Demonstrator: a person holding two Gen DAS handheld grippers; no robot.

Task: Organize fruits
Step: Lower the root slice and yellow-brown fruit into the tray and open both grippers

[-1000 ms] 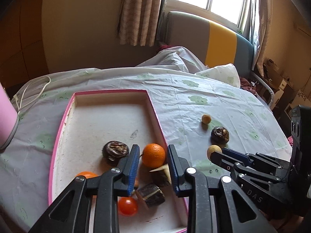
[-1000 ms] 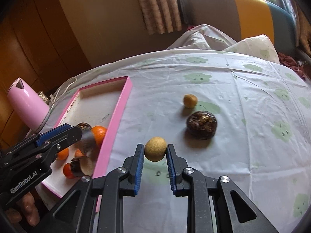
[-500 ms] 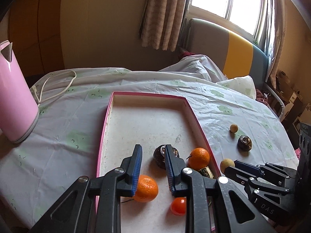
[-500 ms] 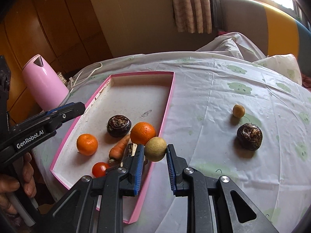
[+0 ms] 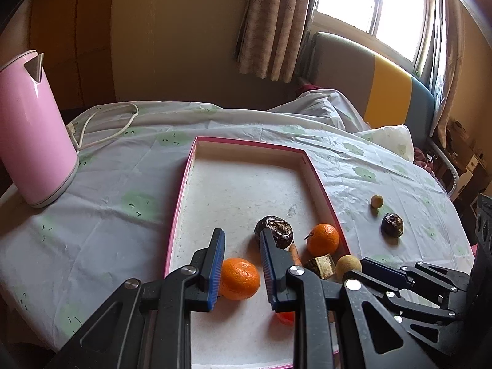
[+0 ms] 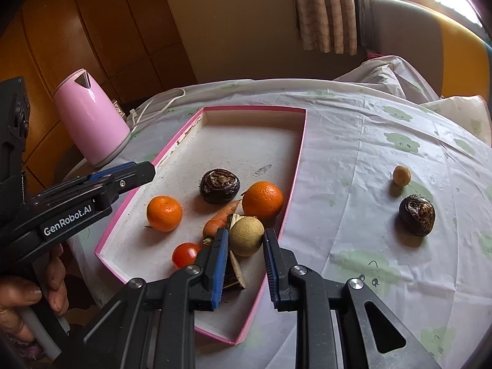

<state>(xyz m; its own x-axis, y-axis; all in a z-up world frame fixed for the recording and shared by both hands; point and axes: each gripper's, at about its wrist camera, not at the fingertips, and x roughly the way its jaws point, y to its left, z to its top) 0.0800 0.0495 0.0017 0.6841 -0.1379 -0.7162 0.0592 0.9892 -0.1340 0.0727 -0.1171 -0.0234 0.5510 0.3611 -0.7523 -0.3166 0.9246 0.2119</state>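
A small round tan fruit (image 6: 246,236) is clamped between the blue pads of the right gripper (image 6: 246,247), held just above the near right corner of a pink-rimmed tray (image 6: 299,153). Directly under and behind the held fruit, inside the tray, a carrot (image 6: 219,219) and a cut brown block (image 6: 234,272) are seen, the block partly hidden by the gripper's left finger. Ahead of the right gripper, an orange (image 6: 262,200) and a dark brown bulb (image 6: 219,185) lie in the tray; to the left of its fingertips a second orange (image 6: 164,213) and a small red tomato (image 6: 185,254) are found. Off to the right of the gripper, on the cloud-patterned tablecloth (image 6: 369,141), a smaller tan fruit (image 6: 401,175) and another dark bulb (image 6: 417,214) sit close together, outside the tray. The left gripper (image 5: 241,258) is seen with its jaws drawn together at their narrowest and nothing clamped between them; it hovers over the tray with the second orange (image 5: 239,278) below the gap between its fingers. From the right wrist view it enters from the left, gripped by a person's hand (image 6: 27,301). A pink kettle (image 5: 32,147) stands well to the left of the left gripper, with a white cord (image 5: 104,126) trailing beside it.
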